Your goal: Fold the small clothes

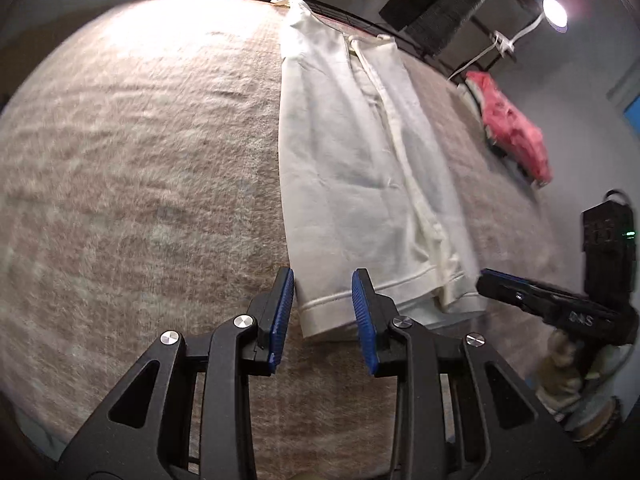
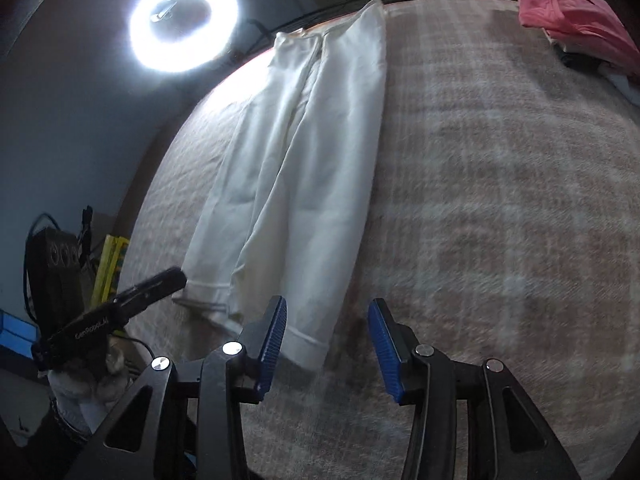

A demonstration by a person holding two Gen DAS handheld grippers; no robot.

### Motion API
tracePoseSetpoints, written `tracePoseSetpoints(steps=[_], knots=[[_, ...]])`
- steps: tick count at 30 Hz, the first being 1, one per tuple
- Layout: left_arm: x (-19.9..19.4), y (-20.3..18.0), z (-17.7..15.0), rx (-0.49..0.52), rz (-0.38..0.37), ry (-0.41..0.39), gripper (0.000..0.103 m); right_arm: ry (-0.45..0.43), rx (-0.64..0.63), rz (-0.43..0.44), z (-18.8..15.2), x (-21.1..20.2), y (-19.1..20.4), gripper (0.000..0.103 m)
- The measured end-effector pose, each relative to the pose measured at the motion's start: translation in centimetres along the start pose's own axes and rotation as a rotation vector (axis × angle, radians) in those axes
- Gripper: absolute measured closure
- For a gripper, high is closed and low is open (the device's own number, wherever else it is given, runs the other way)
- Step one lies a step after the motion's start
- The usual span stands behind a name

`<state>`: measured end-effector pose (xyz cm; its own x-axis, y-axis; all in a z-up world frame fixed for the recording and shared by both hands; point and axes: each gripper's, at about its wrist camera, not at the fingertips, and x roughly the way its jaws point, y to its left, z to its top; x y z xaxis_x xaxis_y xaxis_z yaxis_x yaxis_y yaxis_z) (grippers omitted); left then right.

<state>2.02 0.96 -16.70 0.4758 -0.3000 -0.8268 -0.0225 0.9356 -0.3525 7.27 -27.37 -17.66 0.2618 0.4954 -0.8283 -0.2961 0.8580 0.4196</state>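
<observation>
White trousers [image 1: 352, 160] lie folded lengthwise, leg on leg, on a fuzzy beige-pink checked blanket [image 1: 140, 180], waistband at the far edge. My left gripper [image 1: 324, 316] hovers open over the near hem, which shows flat in the gap between the blue pads [image 1: 282, 312]. In the right wrist view the same trousers [image 2: 296, 160] run away from me, and my right gripper [image 2: 328, 344] stands open beside the hem's right corner. Each view shows the other gripper at the hem's far side: the right one [image 1: 492, 284] and the left one [image 2: 176, 278], held in a gloved hand [image 2: 92, 384].
A pile of pink clothes [image 2: 568, 12] lies at the blanket's far right corner. A ring light [image 2: 184, 20] glares behind the far edge, and a black box [image 2: 52, 272] with cables stands off the blanket to the left.
</observation>
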Motion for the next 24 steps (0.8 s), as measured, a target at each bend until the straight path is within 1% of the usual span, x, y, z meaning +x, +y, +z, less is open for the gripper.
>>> tracePoseSetpoints(steps=[1,2,3,4,5,6,7,8,9,11,12,13,16,18,19,20,21,22,23,24], knots=[[0.4,-0.3,-0.1,0.018,0.014,0.005,0.073,0.0,-0.012,-0.007,-0.3,0.2,0.2,0.057],[0.9,-0.5,0.0,0.033,0.017,0.009,0.077,-0.012,-0.03,-0.019,-0.6,0.1,0.5,0.057],[1.0,-0.5,-0.2,0.041,0.019,0.006,0.095,-0.016,-0.045,-0.029,-0.6,0.1,0.6,0.057],[1.2,-0.5,-0.3,0.048,0.028,0.0,0.099,-0.02,-0.06,-0.038,-0.6,0.0,0.8,0.057],[1.2,-0.3,-0.3,0.045,0.023,-0.009,0.1,-0.021,-0.077,-0.045,-0.8,0.2,1.0,0.061],[1.1,0.0,-0.3,0.029,0.01,-0.011,0.1,-0.023,-0.094,-0.052,-0.9,0.2,1.1,0.073],[1.0,0.5,-0.3,0.003,-0.006,-0.011,0.101,-0.013,-0.106,-0.04,-1.0,0.4,1.2,0.082],[0.6,1.0,-0.3,-0.018,-0.014,-0.018,0.101,-0.001,-0.1,-0.019,-1.1,0.6,1.1,0.093],[0.2,1.5,-0.3,-0.034,-0.027,-0.03,0.101,-0.004,-0.097,-0.015,-1.1,0.7,1.0,0.099],[-0.5,2.5,-0.5,-0.072,-0.066,-0.041,0.101,-0.008,-0.097,-0.007,-1.1,0.5,0.8,0.101],[-0.6,3.0,-0.6,-0.093,-0.092,-0.043,0.101,-0.011,-0.08,0.017,-1.1,0.2,0.4,0.101],[-0.6,3.2,-0.8,-0.093,-0.099,-0.039,0.101,-0.017,-0.06,0.04,-1.2,0.0,0.0,0.102],[-0.3,3.0,-1.1,-0.064,-0.091,-0.035,0.101,-0.015,-0.051,0.046,-1.1,0.0,-0.7,0.102],[-0.5,2.9,-1.2,-0.055,-0.085,-0.048,0.101,-0.01,-0.048,0.047,-1.3,0.4,-0.6,0.102],[-0.7,2.6,-1.2,-0.043,-0.062,-0.055,0.1,-0.012,-0.051,0.049,-1.3,0.3,-0.6,0.102],[-0.7,2.3,-1.0,-0.037,-0.037,-0.052,0.09,-0.018,-0.063,0.042,-1.3,0.1,-0.4,0.102],[-0.6,2.2,-0.9,-0.033,-0.034,-0.043,0.072,-0.024,-0.076,0.03,-1.3,-0.1,-0.2,0.102],[-0.5,2.0,-0.7,-0.034,-0.039,-0.042,0.066,-0.026,-0.084,0.024,-1.2,-0.1,-0.1,0.102],[-0.4,1.9,-0.6,-0.036,-0.035,-0.05,0.063,-0.023,-0.085,0.022,-0.9,0.2,0.3,0.102],[-0.2,1.8,-0.4,-0.029,-0.016,-0.049,0.063,-0.018,-0.087,0.016,-0.9,0.5,0.3,0.102]])
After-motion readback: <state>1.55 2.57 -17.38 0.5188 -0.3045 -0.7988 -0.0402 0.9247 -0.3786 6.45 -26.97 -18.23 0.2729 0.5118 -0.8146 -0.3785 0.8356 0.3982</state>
